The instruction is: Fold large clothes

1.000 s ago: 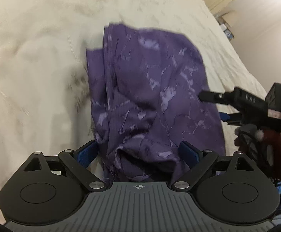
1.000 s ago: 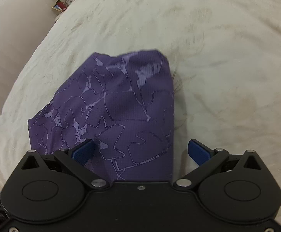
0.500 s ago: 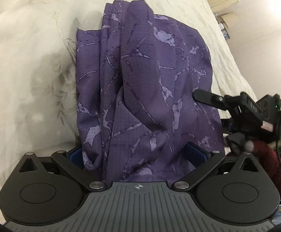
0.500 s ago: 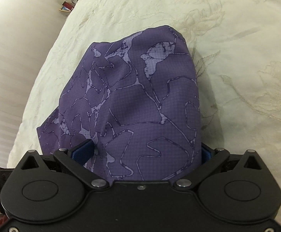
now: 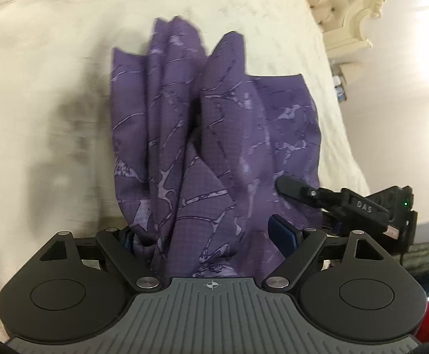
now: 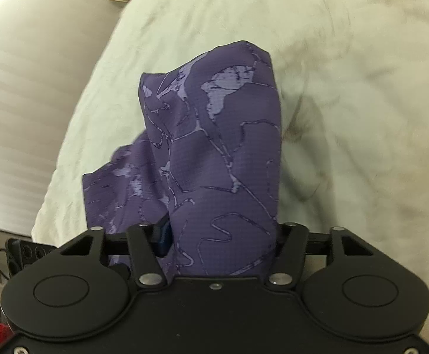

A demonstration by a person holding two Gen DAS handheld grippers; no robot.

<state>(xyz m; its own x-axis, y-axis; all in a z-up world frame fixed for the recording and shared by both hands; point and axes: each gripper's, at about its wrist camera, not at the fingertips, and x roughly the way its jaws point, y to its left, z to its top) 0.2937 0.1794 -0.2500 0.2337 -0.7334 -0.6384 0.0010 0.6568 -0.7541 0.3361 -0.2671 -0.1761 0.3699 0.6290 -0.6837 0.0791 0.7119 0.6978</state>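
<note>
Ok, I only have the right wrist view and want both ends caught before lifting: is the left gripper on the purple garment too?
Observer: Left gripper has just been closing, bunched purple garment between its fingers; firm pinch unclear.
Operator: How does my gripper look from there?
Observer: Right gripper, also just closing on cloth, shows one finger lying over the garment's right side.
Operator: What's ahead?
Observer: A tufted headboard, upper right.
</note>
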